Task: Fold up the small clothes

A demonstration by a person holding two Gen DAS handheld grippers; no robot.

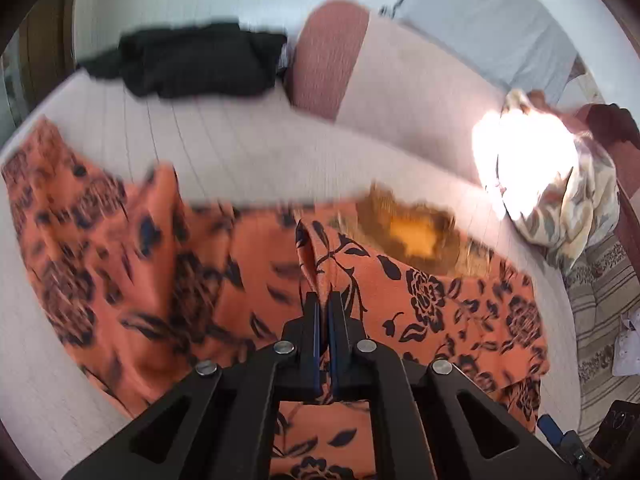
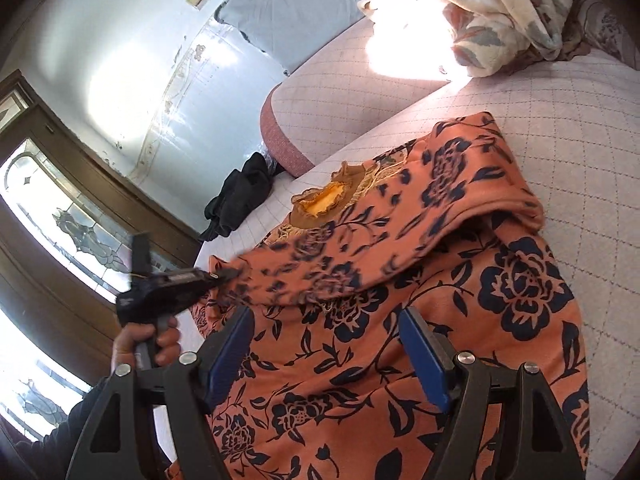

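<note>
In the left wrist view the left gripper point(image 1: 325, 300) fills the bottom centre, its jaws pressed together on a raised fold of the orange floral garment point(image 1: 420, 304), which runs up from between the blue pads as a narrow ridge. In the right wrist view the right gripper point(image 2: 326, 320) sits at the bottom with its jaws standing wide apart over the cloth, the blue pads point(image 2: 424, 356) not pressing on anything. At the lower left of that view a hand point(image 2: 148, 344) in a dark sleeve holds the other gripper, whose tip meets the garment's edge. The garment lies spread across the quilted white bed cover point(image 2: 560, 128), orange with dark blue roses and leaves; one side is folded over the body, and a brown lacy neckline with a yellow lining point(image 2: 328, 198) shows at its far end. Beyond it, toward the upper left of the left wrist view, lies a crumpled black garment point(image 1: 200, 60), beside a pink-ended bolster point(image 1: 328, 56). At the right, in glaring sunlight, sits a heap of cream floral fabric point(image 1: 572, 208). A grey pillow point(image 2: 280, 12) leans on the wall, and a wooden door with patterned glass point(image 2: 72, 216) stands at the left.
</note>
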